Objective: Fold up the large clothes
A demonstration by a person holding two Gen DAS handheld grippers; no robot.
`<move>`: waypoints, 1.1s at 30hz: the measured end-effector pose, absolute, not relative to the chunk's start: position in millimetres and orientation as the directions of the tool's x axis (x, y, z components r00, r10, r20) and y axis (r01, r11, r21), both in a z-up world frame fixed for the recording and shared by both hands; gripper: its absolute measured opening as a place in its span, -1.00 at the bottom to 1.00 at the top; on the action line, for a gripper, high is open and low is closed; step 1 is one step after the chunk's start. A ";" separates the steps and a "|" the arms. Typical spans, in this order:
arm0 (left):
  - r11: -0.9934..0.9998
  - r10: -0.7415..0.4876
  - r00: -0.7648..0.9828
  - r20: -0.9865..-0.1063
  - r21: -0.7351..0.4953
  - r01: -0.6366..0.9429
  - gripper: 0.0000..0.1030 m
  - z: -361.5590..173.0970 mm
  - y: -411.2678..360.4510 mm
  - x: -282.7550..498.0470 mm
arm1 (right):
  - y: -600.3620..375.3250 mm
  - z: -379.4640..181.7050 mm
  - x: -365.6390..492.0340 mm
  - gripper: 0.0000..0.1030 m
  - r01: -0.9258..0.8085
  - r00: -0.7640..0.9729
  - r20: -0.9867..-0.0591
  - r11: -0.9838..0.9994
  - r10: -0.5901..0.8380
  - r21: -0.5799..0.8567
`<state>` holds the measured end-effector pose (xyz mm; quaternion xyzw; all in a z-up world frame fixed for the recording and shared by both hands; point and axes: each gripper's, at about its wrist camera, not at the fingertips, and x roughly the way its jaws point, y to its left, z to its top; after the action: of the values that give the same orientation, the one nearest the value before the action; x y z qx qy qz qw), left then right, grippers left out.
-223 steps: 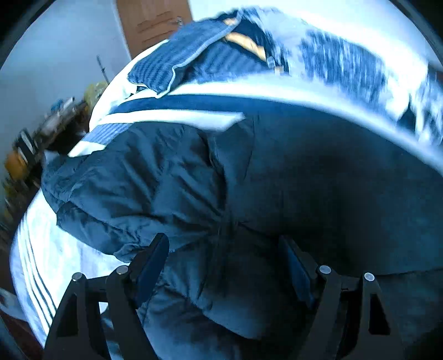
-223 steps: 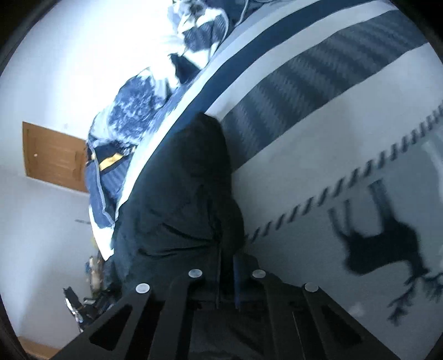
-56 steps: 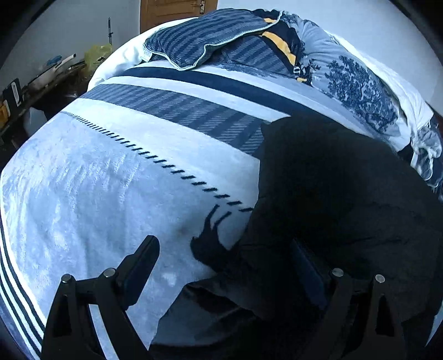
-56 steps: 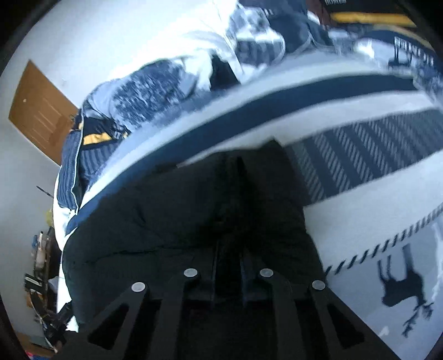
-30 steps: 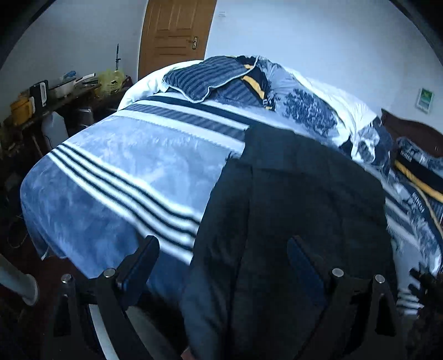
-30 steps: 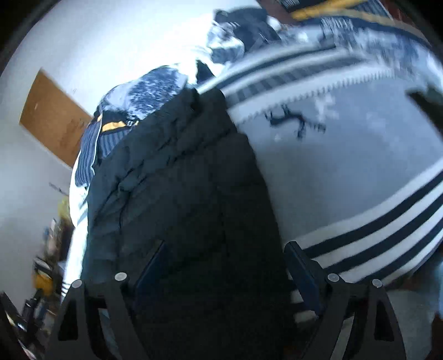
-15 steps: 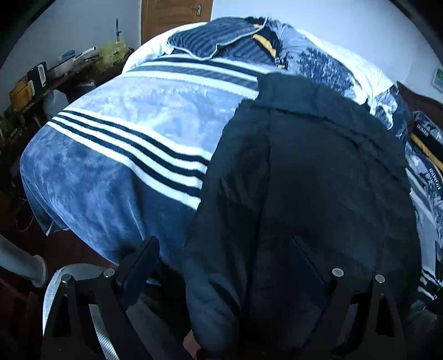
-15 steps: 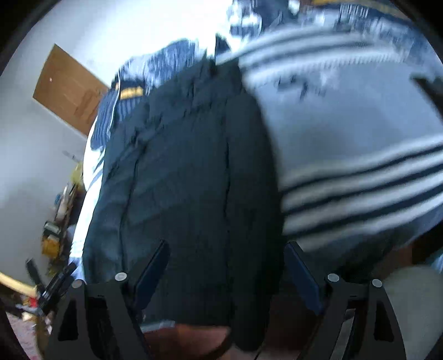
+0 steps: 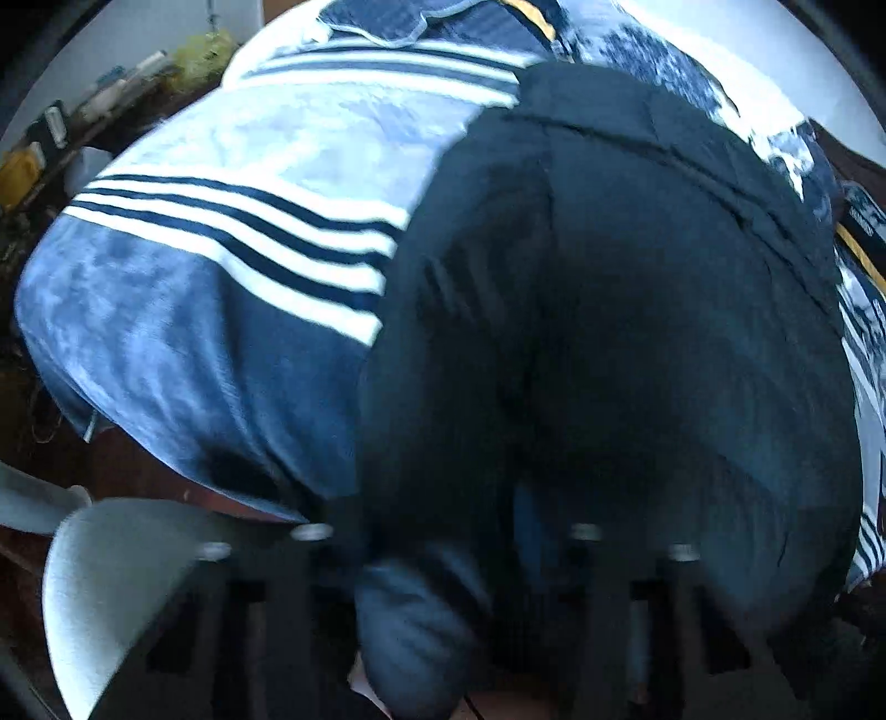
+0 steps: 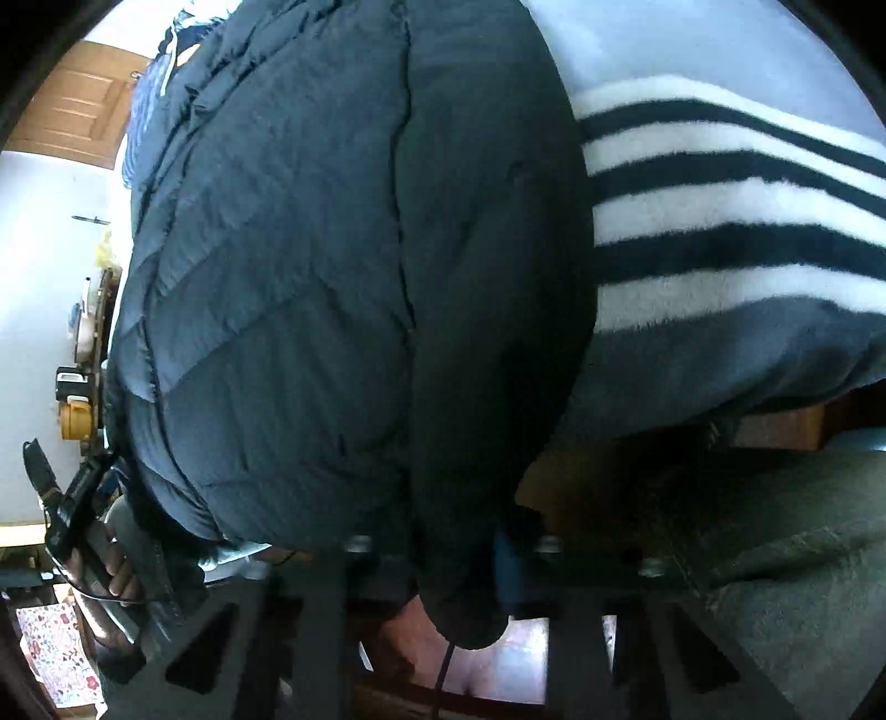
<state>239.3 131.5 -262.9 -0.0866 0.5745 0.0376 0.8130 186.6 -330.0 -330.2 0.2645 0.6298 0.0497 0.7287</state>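
Observation:
A dark navy puffer jacket (image 9: pixel 637 310) lies lengthwise on the striped blue and white blanket (image 9: pixel 232 221), its near end hanging over the bed's foot edge. My left gripper (image 9: pixel 443 531) is closed on the jacket's near left corner; the picture is blurred. In the right wrist view the jacket (image 10: pixel 310 277) fills the left and middle. My right gripper (image 10: pixel 451 545) is closed on the jacket's near right corner, which droops between the fingers.
Pillows and bedding (image 9: pixel 443 22) are piled at the head of the bed. A cluttered side table (image 9: pixel 66 127) stands at the left. A wooden door (image 10: pixel 72 111) is far back. The person's hand on the other gripper (image 10: pixel 99 554) shows at lower left.
Both grippers have moved down to the jacket's near end at the bed's foot and closed on its two corners; half a second ago both stood open above it.

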 end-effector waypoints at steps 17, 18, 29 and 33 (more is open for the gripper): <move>0.916 -0.332 0.442 -0.833 -0.397 -0.062 -0.96 -172.5 162.6 178.1 | -414.9 -229.9 91.7 -0.96 0.096 0.670 -0.426 0.499 0.607 0.861; 0.908 -0.348 0.443 -0.826 -0.415 -0.061 -0.96 -170.0 164.0 176.7 | -415.3 -226.8 92.9 -0.96 0.091 0.669 -0.423 0.498 0.611 0.862; 0.869 -0.423 0.470 -0.774 -0.494 -0.031 -0.97 -151.5 180.7 174.8 | -420.7 -205.1 106.4 -0.96 0.052 0.673 -0.406 0.507 0.619 0.860; 0.860 -0.437 0.468 -0.768 -0.509 -0.033 -0.97 -152.1 182.1 179.5 | -420.7 -206.3 111.6 -0.96 0.057 0.670 -0.406 0.502 0.621 0.863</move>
<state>179.5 182.1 -152.1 -0.2343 0.5011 -0.1224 0.8240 111.6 -420.7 -206.3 0.4656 0.3642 0.1792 0.7864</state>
